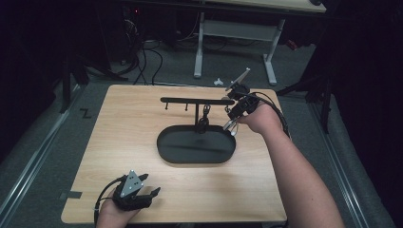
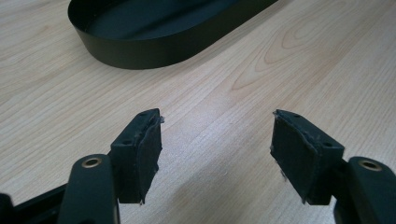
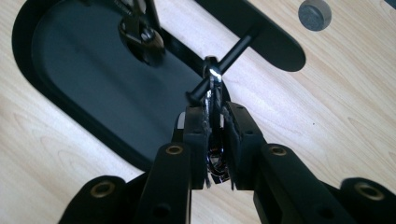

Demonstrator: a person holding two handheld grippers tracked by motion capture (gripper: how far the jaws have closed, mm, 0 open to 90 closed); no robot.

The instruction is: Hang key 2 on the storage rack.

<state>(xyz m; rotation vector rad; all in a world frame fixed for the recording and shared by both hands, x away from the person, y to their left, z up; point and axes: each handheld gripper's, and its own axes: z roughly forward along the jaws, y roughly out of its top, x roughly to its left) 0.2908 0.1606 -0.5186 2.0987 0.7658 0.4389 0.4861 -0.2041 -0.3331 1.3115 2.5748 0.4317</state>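
1. Right gripper [image 1: 236, 115] was held at the right end of the black rack's crossbar [image 1: 197, 100], above the right end of the black oval tray [image 1: 196, 159].
2. In the right gripper view its fingers [image 3: 196, 135] were nearly together, clamped on a shiny metal ring [image 3: 214, 100].
3. The ring's top loop sat on a thin black peg [image 3: 233, 51] under the crossbar; touching, but can't tell if fully hooked.
4. Another shiny metal item [image 1: 204, 119] hung from the rack near its post, over the tray; also seen in the right gripper view [image 3: 140, 32]. Exact type too small to tell.
5. Left gripper [image 1: 135, 192] rested low at the near-left part of the wooden table [image 1: 123, 137], well apart from the tray.
6. Its fingers [image 2: 140, 154] stood wide apart with only bare table between them.
7. Tray rim [image 2: 140, 56] showed ahead of the left gripper.
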